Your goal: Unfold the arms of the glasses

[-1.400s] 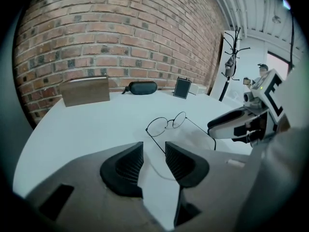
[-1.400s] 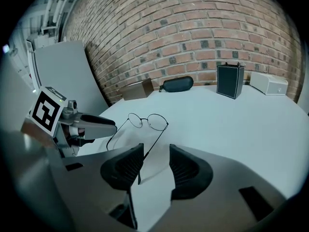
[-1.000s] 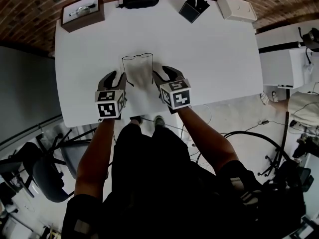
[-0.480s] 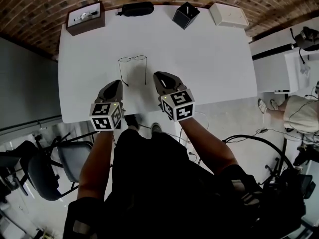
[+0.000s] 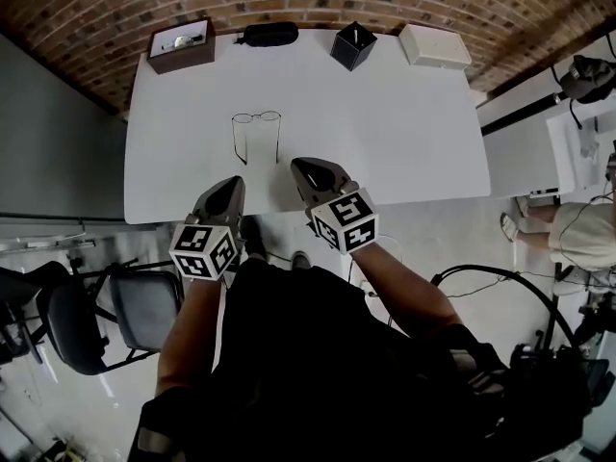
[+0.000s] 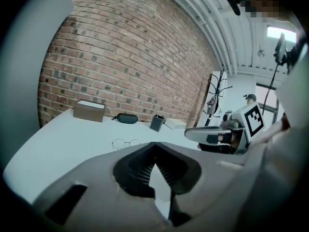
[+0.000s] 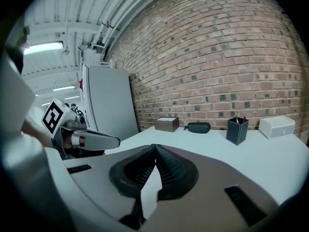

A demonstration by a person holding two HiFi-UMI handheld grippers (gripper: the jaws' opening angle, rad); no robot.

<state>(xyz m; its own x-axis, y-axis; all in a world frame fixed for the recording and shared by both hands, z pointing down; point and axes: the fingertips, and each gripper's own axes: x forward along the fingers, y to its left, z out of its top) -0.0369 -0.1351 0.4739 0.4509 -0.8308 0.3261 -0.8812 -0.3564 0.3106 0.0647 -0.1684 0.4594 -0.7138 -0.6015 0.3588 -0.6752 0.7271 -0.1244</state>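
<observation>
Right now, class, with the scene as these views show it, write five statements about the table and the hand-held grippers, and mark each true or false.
1. The glasses lie on the white table with both arms unfolded. True.
2. The left hand-held gripper grips a glasses arm. False: it is shut on nothing, clear of the glasses.
3. The black glasses case lies at the table's far edge. True.
4. The right hand-held gripper stands wide open. False: its jaws, just closed, hold nothing.
5. The pen holder is white. False: it is black.
</observation>
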